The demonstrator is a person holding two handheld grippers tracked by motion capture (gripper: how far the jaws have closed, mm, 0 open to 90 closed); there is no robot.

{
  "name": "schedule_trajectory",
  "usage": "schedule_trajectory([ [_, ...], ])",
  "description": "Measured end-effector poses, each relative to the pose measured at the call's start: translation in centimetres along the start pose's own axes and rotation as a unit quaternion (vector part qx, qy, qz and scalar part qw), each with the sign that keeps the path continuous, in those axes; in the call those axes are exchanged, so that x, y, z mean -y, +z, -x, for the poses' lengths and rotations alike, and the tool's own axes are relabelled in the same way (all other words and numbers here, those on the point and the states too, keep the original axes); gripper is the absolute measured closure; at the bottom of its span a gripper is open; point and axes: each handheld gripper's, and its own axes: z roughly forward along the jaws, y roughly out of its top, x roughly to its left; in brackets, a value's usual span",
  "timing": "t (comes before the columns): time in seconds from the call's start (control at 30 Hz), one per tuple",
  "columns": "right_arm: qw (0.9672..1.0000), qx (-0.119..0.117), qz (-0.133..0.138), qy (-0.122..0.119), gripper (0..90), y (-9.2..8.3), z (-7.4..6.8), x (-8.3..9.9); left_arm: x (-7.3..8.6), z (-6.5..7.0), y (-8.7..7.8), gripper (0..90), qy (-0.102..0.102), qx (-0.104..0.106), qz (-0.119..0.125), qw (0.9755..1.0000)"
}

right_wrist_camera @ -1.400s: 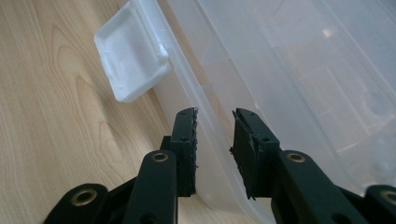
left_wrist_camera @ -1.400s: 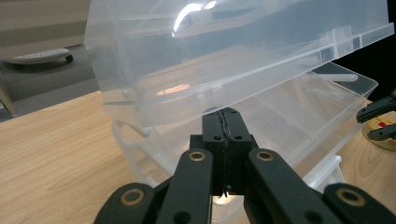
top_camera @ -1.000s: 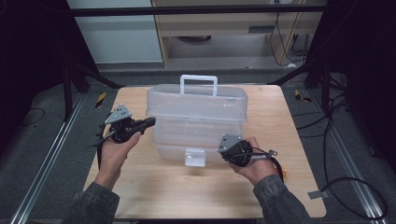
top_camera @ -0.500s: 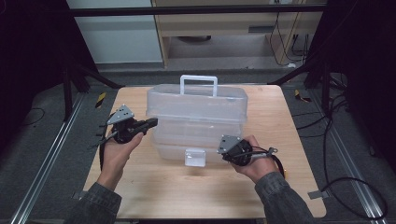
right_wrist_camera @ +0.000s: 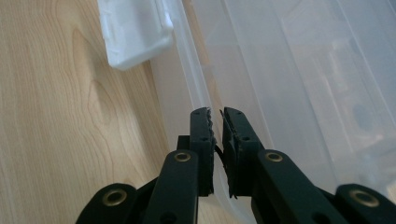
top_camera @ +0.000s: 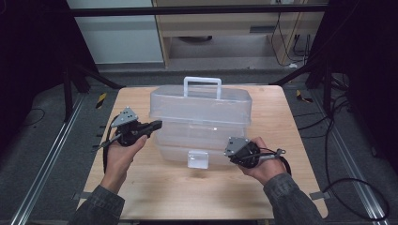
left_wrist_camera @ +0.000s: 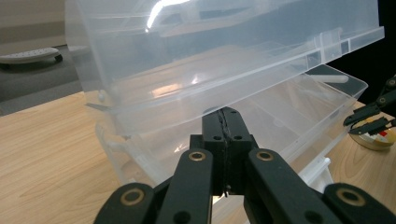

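Observation:
A clear plastic box (top_camera: pixel 202 122) with a white handle (top_camera: pixel 202 84) and a white front latch (top_camera: pixel 197 159) stands mid-table. Its lid (left_wrist_camera: pixel 210 51) is lifted a little off the base. My left gripper (top_camera: pixel 158 124) is shut, and its tips (left_wrist_camera: pixel 226 114) sit under the lid's left edge, in the gap above the base. My right gripper (top_camera: pixel 229 152) is at the front right of the base, right of the latch (right_wrist_camera: pixel 133 32). Its jaws (right_wrist_camera: pixel 217 114) are nearly together, with the thin clear rim (right_wrist_camera: pixel 194 79) running between them.
The wooden table (top_camera: pixel 187 197) has bare room in front of the box and at both sides. Dark frame rails and floor cables surround it. A cabinet stands beyond the far edge.

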Motion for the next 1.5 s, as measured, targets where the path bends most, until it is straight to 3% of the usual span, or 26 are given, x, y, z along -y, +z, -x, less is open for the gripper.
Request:
schedule_trajectory([
  [0.23, 1.0000, 0.007, 0.000, 0.007, 82.7, -0.4, 0.0, 0.6, 0.0, 0.1, 0.2, 87.2, 0.005, -0.008, 0.000, 1.0000],
  [0.63, 1.0000, 0.005, -0.001, 0.009, 82.7, -0.4, 0.0, 0.5, 0.6, -1.4, -0.5, 85.1, -0.005, -0.052, 0.004, 0.9986],
  [0.67, 0.9999, 0.005, -0.001, 0.009, 82.8, -0.3, 0.0, 0.5, 0.7, -1.4, -0.4, 84.3, -0.004, -0.065, 0.000, 0.9979],
  [0.83, 0.9999, 0.005, -0.001, 0.009, 82.9, -0.3, 0.0, 0.5, 0.8, -1.5, -0.3, 82.4, -0.010, -0.076, 0.004, 0.9971],
  [1.03, 0.9999, 0.006, -0.002, 0.009, 83.2, -0.3, 0.0, 0.5, 0.9, -1.8, -0.4, 75.6, -0.017, -0.099, 0.007, 0.9949],
  [1.1, 0.9999, 0.005, -0.001, 0.009, 83.2, -0.3, 0.0, 0.5, 1.0, -2.0, -0.4, 69.5, -0.012, -0.112, 0.010, 0.9936],
  [1.2, 0.9999, 0.005, -0.002, 0.010, 83.3, -0.3, 0.0, 0.5, 1.0, -2.2, 0.1, 67.0, 0.010, -0.114, 0.002, 0.9935],
  [1.5, 0.9999, 0.002, -0.002, 0.010, 83.8, -0.4, 0.1, 0.5, 0.8, -3.4, 1.5, 65.4, 0.033, -0.091, 0.009, 0.9952],
])
